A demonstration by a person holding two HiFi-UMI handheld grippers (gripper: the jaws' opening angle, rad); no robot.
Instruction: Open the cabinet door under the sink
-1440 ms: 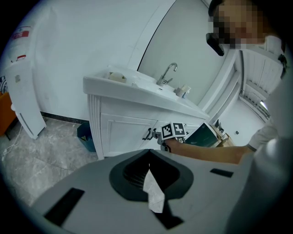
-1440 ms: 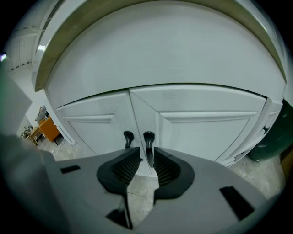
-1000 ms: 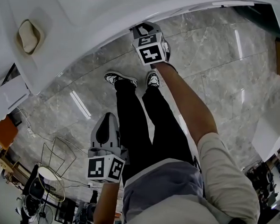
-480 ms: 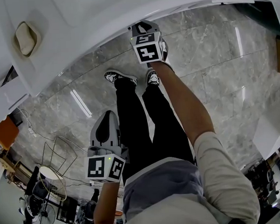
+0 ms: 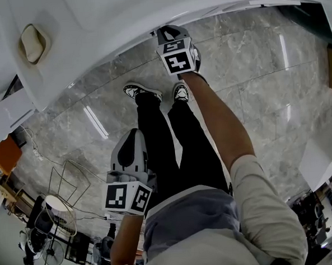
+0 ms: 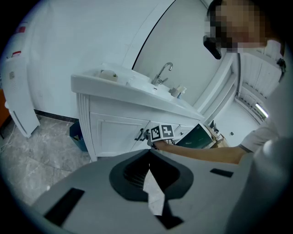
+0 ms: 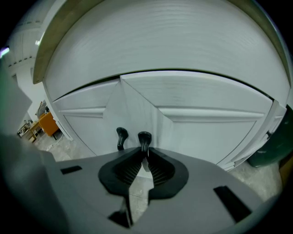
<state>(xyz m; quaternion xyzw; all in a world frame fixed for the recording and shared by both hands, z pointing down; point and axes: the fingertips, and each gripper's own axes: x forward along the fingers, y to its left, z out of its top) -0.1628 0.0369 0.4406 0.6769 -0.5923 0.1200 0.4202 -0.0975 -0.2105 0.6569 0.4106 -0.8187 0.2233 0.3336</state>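
Two grippers, head view: the right gripper (image 5: 170, 29) is reaching to the front edge of the white tabletop (image 5: 120, 20); the left gripper (image 5: 133, 134) is hanging beside the person's black trousers (image 5: 166, 140).
Surroundings, head view: the grey veined marble floor (image 5: 252, 68) is gleaming with strip-light reflections; a beige rounded object (image 5: 34, 43) is lying on the tabletop; a thin wire rack (image 5: 68, 182) is standing on the floor at left.
Left gripper view: its jaws are pressing together with nothing between them; a curved chrome faucet (image 6: 162, 73) is rising over the basin; a blue container (image 6: 77, 135) is standing just beside the cabinet's left end.
Right gripper view: the jaws are clenching on the right-hand black handle (image 7: 144, 137); its twin, the left-hand handle (image 7: 121, 137), is standing just beside it.
Cabinet door (image 7: 206, 132): it is sitting below the tabletop's rim, smooth white with a raised moulded panel; whether it is ajar cannot be told.
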